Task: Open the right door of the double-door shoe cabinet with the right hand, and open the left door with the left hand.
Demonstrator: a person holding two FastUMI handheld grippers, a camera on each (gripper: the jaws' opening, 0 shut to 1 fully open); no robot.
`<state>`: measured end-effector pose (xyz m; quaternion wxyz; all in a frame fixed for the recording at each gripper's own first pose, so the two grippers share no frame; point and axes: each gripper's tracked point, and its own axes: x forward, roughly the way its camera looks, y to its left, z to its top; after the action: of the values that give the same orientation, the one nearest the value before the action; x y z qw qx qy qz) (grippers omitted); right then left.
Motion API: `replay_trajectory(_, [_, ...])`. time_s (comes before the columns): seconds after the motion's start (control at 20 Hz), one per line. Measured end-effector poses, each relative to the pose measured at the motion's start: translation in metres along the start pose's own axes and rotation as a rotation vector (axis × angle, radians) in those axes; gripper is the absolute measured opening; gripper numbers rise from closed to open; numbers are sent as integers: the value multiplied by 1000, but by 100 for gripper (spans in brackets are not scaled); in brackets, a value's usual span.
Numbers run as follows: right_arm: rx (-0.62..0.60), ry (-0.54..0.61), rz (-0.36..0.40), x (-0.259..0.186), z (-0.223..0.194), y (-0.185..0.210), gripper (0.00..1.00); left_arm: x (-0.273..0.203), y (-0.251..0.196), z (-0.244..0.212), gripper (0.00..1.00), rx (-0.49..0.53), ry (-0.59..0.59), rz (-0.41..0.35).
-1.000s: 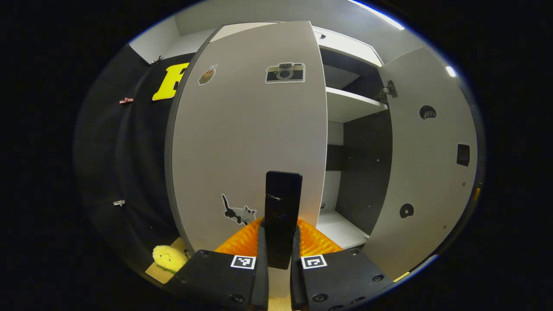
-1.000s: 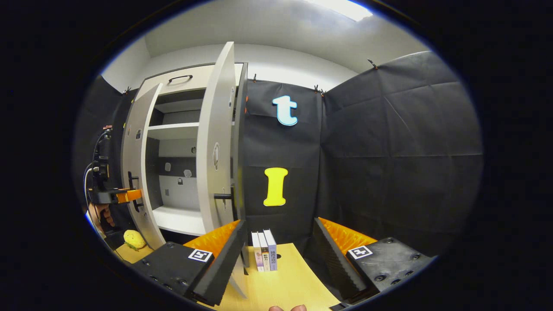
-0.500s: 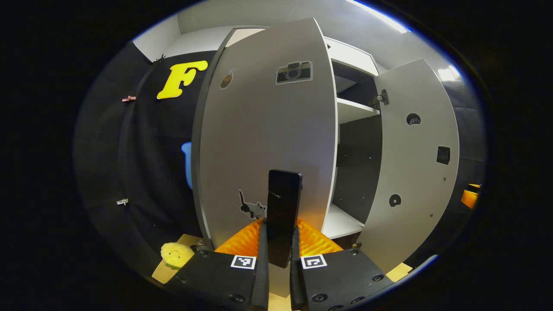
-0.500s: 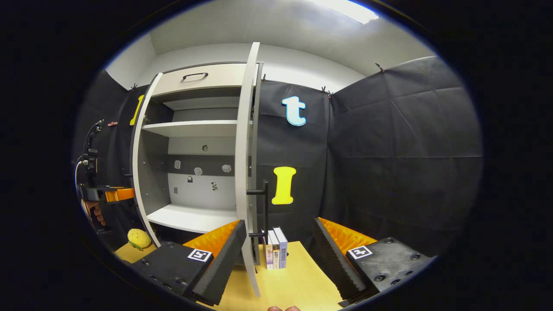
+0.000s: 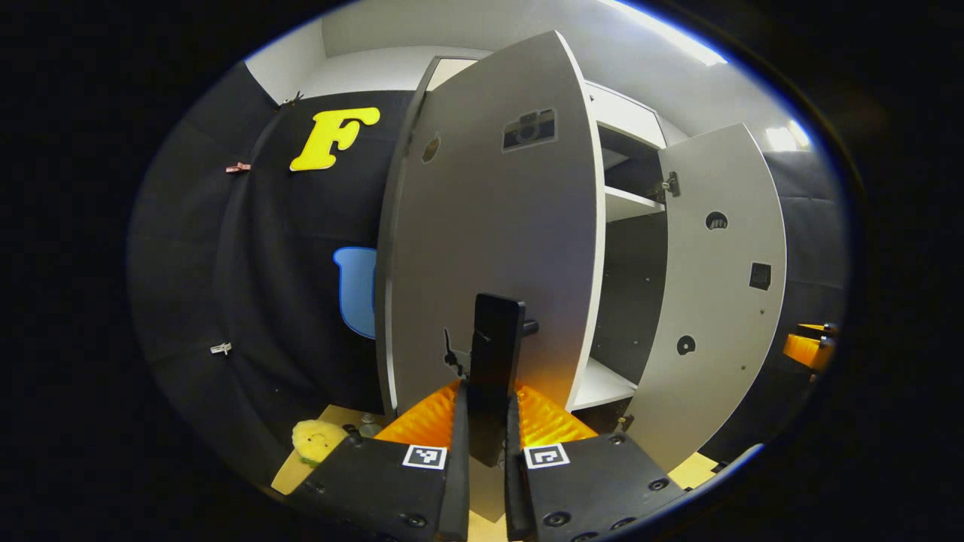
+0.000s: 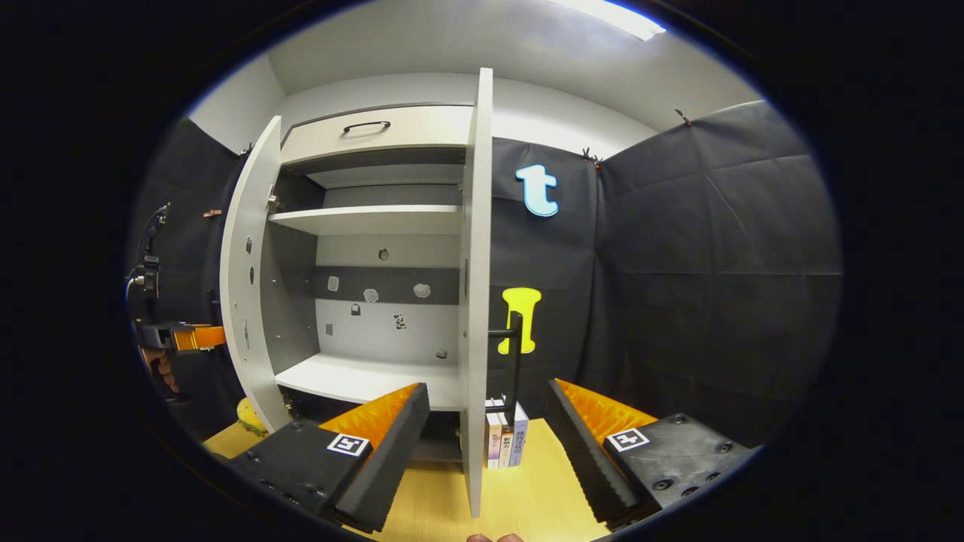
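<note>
We are on the second step: our left gripper (image 5: 486, 452) is clamped on the black bar handle (image 5: 493, 354) of the grey left door (image 5: 489, 248), seemingly well swung out. Our right gripper (image 6: 482, 444) hangs wide apart, the edge-on grey right door (image 6: 474, 301) between its fingers, apparently untouched. Next we judge: release the handle.

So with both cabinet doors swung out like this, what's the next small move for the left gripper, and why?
Probably open the left gripper and back it off. Its fingers are clamped on the left door's handle, and the left door already stands wide, baring the shelves. The right door is open too, edge-on, with the right gripper open and off its handle.
</note>
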<state>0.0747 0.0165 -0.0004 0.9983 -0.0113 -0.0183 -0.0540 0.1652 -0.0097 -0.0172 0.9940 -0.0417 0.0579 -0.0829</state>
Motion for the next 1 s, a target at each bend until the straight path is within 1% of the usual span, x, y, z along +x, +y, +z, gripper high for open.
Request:
replay_trajectory(0.4, [15,2,20,0,0,14,97,-9,15,0,23,4,-3,25])
replay_trajectory(0.45, [15,4,23,-1,0,16,97,-10,17,0,26,1,-4,27])
replay_trajectory(0.5, [12,5,23,0,0,17,96,-11,18,-1,23,0,-2,22])
replay_trajectory(0.65, [6,8,33,-2,-1,23,97,-13,19,-5,23,6,8,-4])
replay_trajectory(0.7, [8,11,40,-3,-1,27,96,-14,21,-5,19,14,8,-8])
replay_trajectory(0.8, [4,15,54,-3,-2,34,96,-15,24,-5,25,26,6,-11])
replay_trajectory(0.85, [-3,17,59,-3,-3,38,96,-15,25,-5,22,25,6,-11])
replay_trajectory(1.0, [-22,23,70,-4,-5,45,97,-17,28,-5,22,13,2,-5])
